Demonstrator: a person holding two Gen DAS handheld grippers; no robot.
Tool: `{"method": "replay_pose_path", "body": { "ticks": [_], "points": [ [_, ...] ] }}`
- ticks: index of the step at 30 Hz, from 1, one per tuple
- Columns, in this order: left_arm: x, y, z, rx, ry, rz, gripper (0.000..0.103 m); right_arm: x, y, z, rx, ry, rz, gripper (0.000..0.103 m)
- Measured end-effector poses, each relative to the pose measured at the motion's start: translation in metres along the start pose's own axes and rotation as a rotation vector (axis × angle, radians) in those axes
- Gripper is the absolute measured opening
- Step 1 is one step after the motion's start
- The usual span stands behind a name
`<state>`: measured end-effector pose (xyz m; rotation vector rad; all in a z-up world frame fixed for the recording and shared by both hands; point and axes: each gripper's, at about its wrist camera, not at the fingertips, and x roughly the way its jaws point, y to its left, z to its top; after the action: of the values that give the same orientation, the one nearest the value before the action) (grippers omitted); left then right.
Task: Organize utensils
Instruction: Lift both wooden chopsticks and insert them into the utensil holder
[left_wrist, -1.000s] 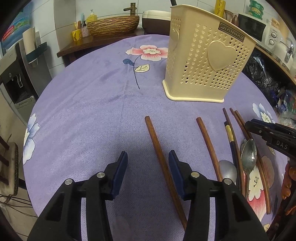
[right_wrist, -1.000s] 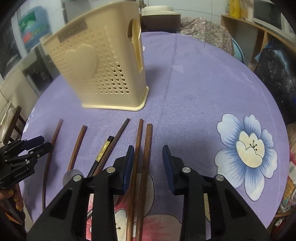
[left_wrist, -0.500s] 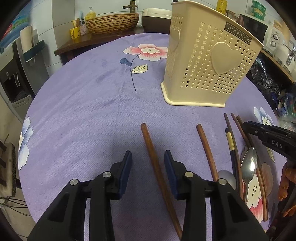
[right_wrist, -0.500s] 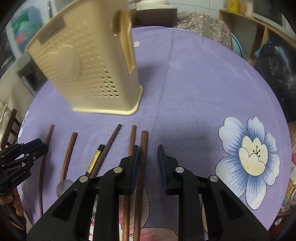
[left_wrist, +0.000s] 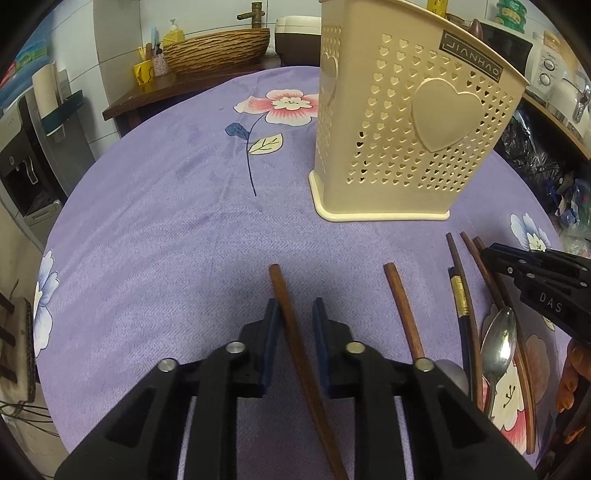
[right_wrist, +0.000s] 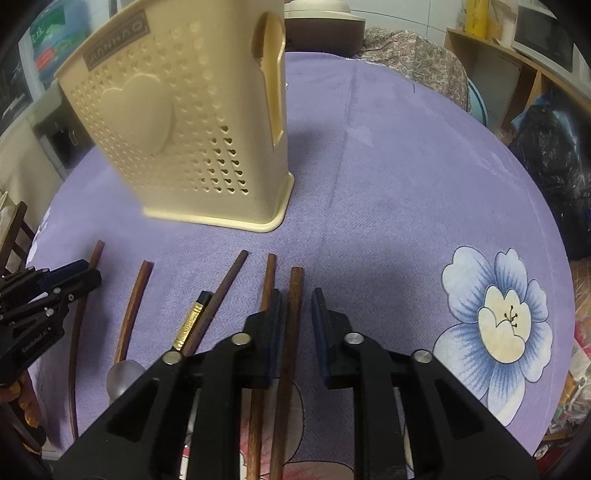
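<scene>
Chopsticks and spoons lie in a loose row on the purple flowered tablecloth (left_wrist: 155, 229), in front of the cream perforated utensil holder (left_wrist: 406, 122), which stands upright with a raised heart on its side.

From the left wrist, the left gripper (left_wrist: 294, 325) straddles the leftmost brown chopstick (left_wrist: 291, 332); its jaws have just been closing, the left pad lies against the stick and a small gap shows on the right, so I cannot tell whether it is truly pinched. This view also shows a metal spoon (left_wrist: 498, 343) lying bowl-up among the sticks to the right, a second spoon's bowl (left_wrist: 450, 371) half hidden behind the gripper, and the right gripper (left_wrist: 491, 253) coming in from the right edge.

From the right wrist, the right gripper (right_wrist: 295, 325) has the rightmost chopstick (right_wrist: 293, 314) between jaws that have just been closing; again one pad touches and the other stands slightly off. Here a dark chopstick with a gold band (right_wrist: 192, 319) is plain, and the holder's side handle slot (right_wrist: 271, 81).

Around the table: a woven basket (left_wrist: 218, 50) on a dark wooden sideboard, a water dispenser (left_wrist: 26, 173) at the left, and a microwave (left_wrist: 550, 66) on a shelf behind.
</scene>
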<state>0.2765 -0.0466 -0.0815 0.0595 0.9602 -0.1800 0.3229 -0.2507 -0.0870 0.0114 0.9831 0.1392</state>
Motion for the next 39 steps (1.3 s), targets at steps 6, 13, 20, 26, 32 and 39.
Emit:
{"method": "replay_pose_path", "body": {
  "ticks": [6, 13, 20, 26, 32, 39],
  "points": [
    [0.002, -0.004, 0.004, 0.01, 0.002, -0.014, 0.01, 0.0, -0.01, 0.0, 0.027, -0.009, 0.041, 0.009],
    [-0.019, -0.005, 0.005, -0.002, -0.066, -0.067, 0.01, -0.03, -0.017, -0.003, 0.049, -0.099, 0.114, 0.009],
    [-0.099, 0.005, 0.013, -0.008, -0.252, -0.155, 0.009, -0.107, -0.029, -0.008, 0.043, -0.253, 0.167, 0.009],
    [-0.158, 0.015, 0.019, 0.002, -0.39, -0.179, 0.008, -0.173, -0.048, -0.013, 0.06, -0.37, 0.208, 0.009],
    [-0.172, 0.021, 0.026, -0.002, -0.445, -0.158, 0.008, -0.203, -0.054, -0.009, 0.051, -0.431, 0.189, 0.009],
    [-0.172, 0.022, 0.026, 0.01, -0.449, -0.152, 0.008, -0.204, -0.054, -0.006, 0.039, -0.431, 0.185, 0.009]
  ]
}}
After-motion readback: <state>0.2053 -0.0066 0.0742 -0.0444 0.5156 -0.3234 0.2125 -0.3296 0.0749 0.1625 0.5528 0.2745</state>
